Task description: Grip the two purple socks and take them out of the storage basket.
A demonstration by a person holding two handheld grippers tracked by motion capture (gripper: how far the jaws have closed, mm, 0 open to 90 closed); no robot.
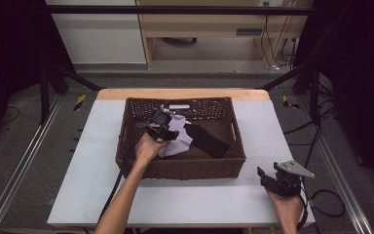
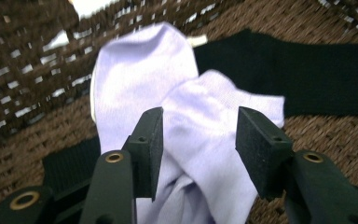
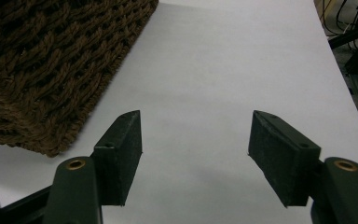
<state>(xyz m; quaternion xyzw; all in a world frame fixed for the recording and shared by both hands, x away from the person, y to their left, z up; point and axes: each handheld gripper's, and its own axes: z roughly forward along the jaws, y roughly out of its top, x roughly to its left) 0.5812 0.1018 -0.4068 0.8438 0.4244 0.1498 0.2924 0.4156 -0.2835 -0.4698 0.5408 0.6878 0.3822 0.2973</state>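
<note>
Black jaws of the left tool (image 2: pixel 199 156) stand apart around a bunched fold of a pale lilac fabric sock (image 2: pixel 186 126); the fabric lies between them, and the pads do not visibly press it, so the tool counts as released. Seen from the high view, this left tool (image 1: pixel 161 127) reaches down into a dark brown woven wicker basket (image 1: pixel 141 168), held by the person's left hand (image 1: pixel 147 147), with a cable trailing back toward the near edge. That lilac sock rests on the basket floor toward its left half, partly overlapping a long black fabric sock (image 2: pixel 303 77) that stretches away to the right across the weave. Outside the basket, the right tool (image 3: pixel 195 156) is also released, its jaws wide over the bare pale grey surface (image 3: pixel 223 70), just beside the basket's near right corner. From above, the right tool (image 1: pixel 272 181) sits at the surface's near right edge, well apart from the left one.
</note>
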